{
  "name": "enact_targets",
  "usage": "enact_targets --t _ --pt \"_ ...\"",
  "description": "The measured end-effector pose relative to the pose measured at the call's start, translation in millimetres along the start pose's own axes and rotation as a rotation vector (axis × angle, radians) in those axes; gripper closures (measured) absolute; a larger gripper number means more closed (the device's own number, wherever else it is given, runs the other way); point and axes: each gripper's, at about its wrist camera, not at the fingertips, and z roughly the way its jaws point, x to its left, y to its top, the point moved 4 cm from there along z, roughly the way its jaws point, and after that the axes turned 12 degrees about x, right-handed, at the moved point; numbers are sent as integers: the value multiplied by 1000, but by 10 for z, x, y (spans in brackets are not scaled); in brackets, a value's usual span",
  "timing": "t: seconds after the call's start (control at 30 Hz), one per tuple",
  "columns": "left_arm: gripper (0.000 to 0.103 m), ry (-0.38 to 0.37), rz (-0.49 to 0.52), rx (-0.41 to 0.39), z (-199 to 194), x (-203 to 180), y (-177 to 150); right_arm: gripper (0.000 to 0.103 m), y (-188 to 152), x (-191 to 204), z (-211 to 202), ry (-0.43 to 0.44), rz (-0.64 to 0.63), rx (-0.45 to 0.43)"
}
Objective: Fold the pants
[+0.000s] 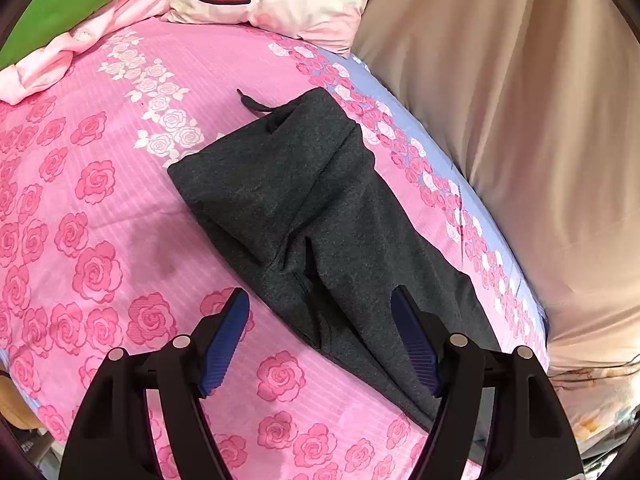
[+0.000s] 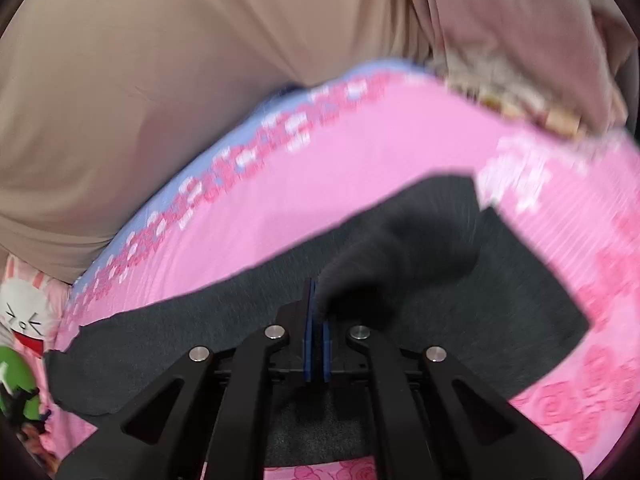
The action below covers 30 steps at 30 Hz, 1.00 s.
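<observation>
Dark grey pants (image 1: 320, 216): long axis diagonal on the bed (image 1: 100, 200), drawstring end farthest. Left tool (image 1: 320, 300) gaping, empty. Right tool (image 2: 316, 308) clamped on pants fabric.

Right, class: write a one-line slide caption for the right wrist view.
Right gripper pinches and lifts a fold of dark grey pants above the pink rose-print bedsheet.

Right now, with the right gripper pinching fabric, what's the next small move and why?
Probably carry the right gripper on across, laying the lifted flap over the rest of the pants. It is shut on a raised fold of the dark cloth, which is not yet laid flat. The left gripper is open over the pants, holding nothing.
</observation>
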Motion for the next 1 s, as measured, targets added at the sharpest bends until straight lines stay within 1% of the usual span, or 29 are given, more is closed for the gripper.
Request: enact_targets --t 0.1,0.13,0.17,0.2,0.23,0.27,0.3,0.33,0.37,0.4,0.43,0.47,0.5,0.53,0.57,0.6,0.63,0.7,0.73,0.77,0.8,0.83,0.87,0.9,0.93,0.97,1.0 --pt "33 0 10 3 1 -16 -31 101 -114 -1 -486 -13 -47 -108" --pt "33 -1 18 3 5 -35 -53 101 -190 2 -575 -30 -75 -122" --pt "33 0 25 3 19 -54 -84 101 -255 -9 -581 -49 -101 -116" --pt "33 -2 32 4 36 -74 -108 99 -328 -32 -485 -81 -130 -77" --pt "33 -4 40 7 75 -105 -144 99 -425 -113 -279 -118 -150 5" --pt "33 -6 47 13 114 -136 -174 94 -500 -216 -123 -139 -141 66" --pt "33 -7 50 17 140 -160 -200 94 -559 -299 -4 -130 -118 117" --pt "33 -4 52 26 177 -185 -222 94 -593 -401 64 -81 -63 150" --pt "33 -9 47 37 211 -209 -248 93 -589 -475 56 -32 -12 153" --pt "33 -17 45 43 221 -226 -272 90 -574 -521 18 10 16 143" --pt "33 -22 46 45 224 -241 -293 83 -514 -584 -46 86 63 117" --pt "33 -20 52 41 219 -247 -307 57 -462 -634 -81 128 100 100" --pt "33 -16 55 38 215 -247 -312 45 -390 -693 -99 155 137 82" --pt "33 -11 55 37 218 -246 -318 47 -310 -735 -96 151 151 66" --pt "33 -14 53 39 223 -239 -314 75 -243 -754 -94 119 144 61" --pt "33 -16 49 40 225 -235 -309 101 -159 -737 -101 65 126 53" --pt "33 -17 42 37 219 -227 -299 101 -62 -656 -216 18 85 4" --pt "33 -26 35 21 176 -206 -269 101 69 -474 -498 4 17 -106" --pt "33 -31 29 12 149 -190 -254 101 121 -402 -634 -22 -24 -164" --pt "32 -45 19 1 119 -158 -227 101 134 -426 -624 -57 -32 -166" --pt "32 -55 5 -3 99 -115 -194 99 122 -488 -520 -99 -32 -128" --pt "31 -72 -22 -5 86 -38 -149 99 78 -623 -295 -182 -17 -54" --pt "30 -86 -40 -6 81 15 -115 96 12 -720 -180 -241 2 -15" --pt "30 -91 -66 -2 79 90 -75 96 -79 -779 -98 -269 23 13" --pt "30 -94 -93 3 75 159 -47 96 -174 -788 -87 -264 39 12" --pt "30 -116 -122 10 65 240 -9 94 -242 -755 -128 -275 39 -13" --pt "30 -139 -140 20 61 282 14 89 -299 -710 -182 -299 31 -39"
